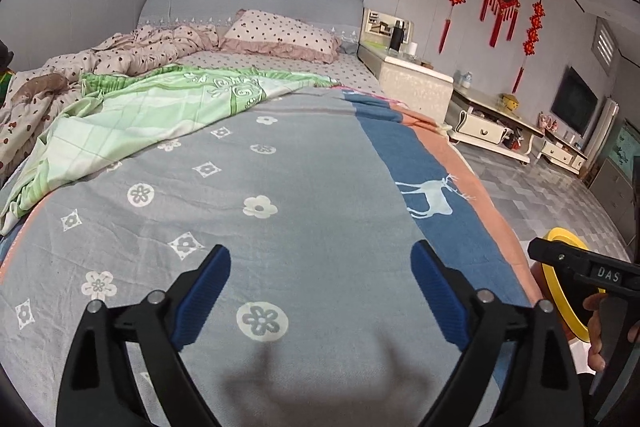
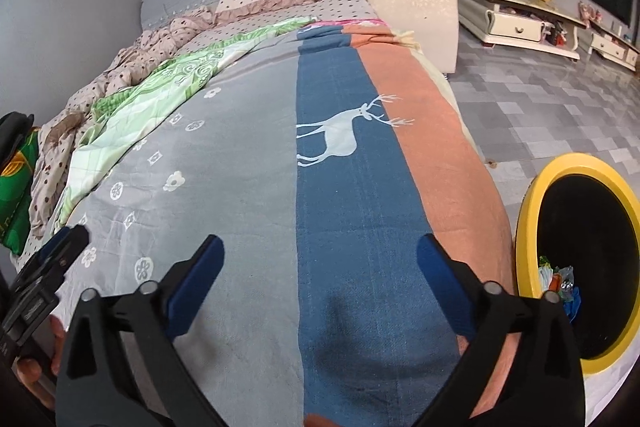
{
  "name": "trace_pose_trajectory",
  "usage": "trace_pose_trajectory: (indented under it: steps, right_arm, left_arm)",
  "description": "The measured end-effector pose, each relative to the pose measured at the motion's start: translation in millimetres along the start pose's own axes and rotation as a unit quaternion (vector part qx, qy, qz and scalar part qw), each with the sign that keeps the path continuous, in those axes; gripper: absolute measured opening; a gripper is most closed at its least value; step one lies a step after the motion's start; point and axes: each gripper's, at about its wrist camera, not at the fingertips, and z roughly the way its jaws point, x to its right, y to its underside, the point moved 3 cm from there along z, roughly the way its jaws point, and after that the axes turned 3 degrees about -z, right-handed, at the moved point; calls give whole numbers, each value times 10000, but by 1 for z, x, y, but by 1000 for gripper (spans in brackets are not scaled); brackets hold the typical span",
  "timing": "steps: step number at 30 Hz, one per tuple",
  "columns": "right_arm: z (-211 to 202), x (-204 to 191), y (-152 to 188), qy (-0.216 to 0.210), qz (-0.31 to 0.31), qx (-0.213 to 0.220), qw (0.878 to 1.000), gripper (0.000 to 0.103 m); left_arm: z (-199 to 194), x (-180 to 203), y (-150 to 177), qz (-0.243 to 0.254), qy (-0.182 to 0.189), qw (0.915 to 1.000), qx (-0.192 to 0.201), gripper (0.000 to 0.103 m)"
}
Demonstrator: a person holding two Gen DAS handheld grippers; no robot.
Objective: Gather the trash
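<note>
A wide bed [image 1: 280, 155] with a grey flowered cover fills the view. Beside the bed stands a yellow-rimmed bin [image 2: 528, 211] holding crumpled trash [image 2: 558, 279]. Above the bed, left gripper [image 1: 320, 291] and right gripper [image 2: 320, 285] hover, fingers spread apart, empty.

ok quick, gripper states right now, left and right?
Left gripper: open, holding nothing, over the blanket.
Right gripper: open, holding nothing, over the same blanket, with the bin off to its right.
</note>
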Motion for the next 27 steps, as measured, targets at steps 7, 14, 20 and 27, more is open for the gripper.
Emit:
trace_pose_trajectory:
  steps: [7, 14, 20, 27]
  right_arm:
    - [-18, -2, 0, 343, -83, 589, 9976, 95]
    - [-53, -9, 1, 643, -148, 1215, 9904, 95]
    - [-83, -10, 4, 702, 21, 1637, 9840, 95]
    - [-109, -12, 13, 725, 71, 1897, 9791, 95]
  left_arm:
    - [-20, 6, -1, 87, 139, 9995, 257, 91]
    - [-51, 17, -3, 94, 353, 9975, 612, 92]
    - [-76, 25, -5, 87, 532, 9945, 902, 93]
    - [-98, 37, -5, 173, 677, 9914, 1109, 95]
